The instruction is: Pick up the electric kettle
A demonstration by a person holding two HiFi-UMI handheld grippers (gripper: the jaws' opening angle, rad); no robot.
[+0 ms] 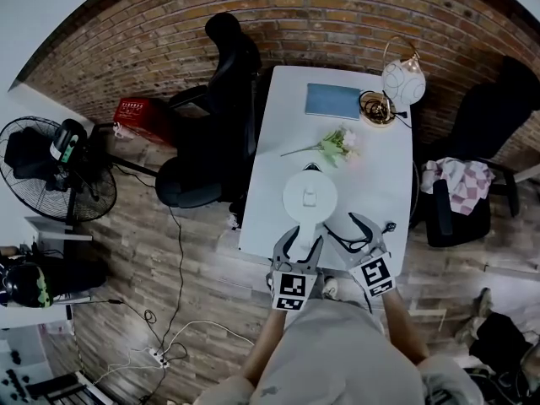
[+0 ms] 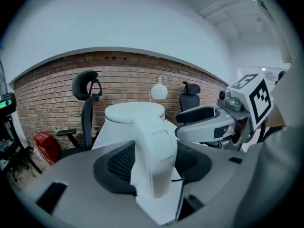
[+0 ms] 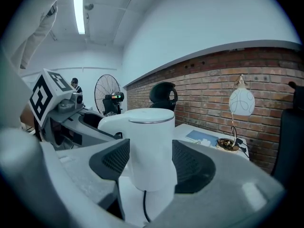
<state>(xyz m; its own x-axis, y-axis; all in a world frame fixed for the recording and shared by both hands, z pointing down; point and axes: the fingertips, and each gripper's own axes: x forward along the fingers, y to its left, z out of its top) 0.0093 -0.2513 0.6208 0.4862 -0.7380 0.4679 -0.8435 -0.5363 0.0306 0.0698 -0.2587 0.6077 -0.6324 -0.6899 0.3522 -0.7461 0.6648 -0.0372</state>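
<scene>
I keep my left gripper (image 1: 301, 241) spread around the electric kettle (image 1: 310, 194)'s stiff handle (image 2: 154, 151), a surer hold than its smooth, probably slippery body.

The electric kettle (image 1: 310, 197) and table (image 1: 287, 125) are white, the wall (image 1: 321, 15) red brick.

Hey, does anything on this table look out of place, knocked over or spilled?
Only the flowers: they lie flat and loose on the table, with no vase in sight. The kettle stands upright, and nothing looks spilled or broken.
</scene>
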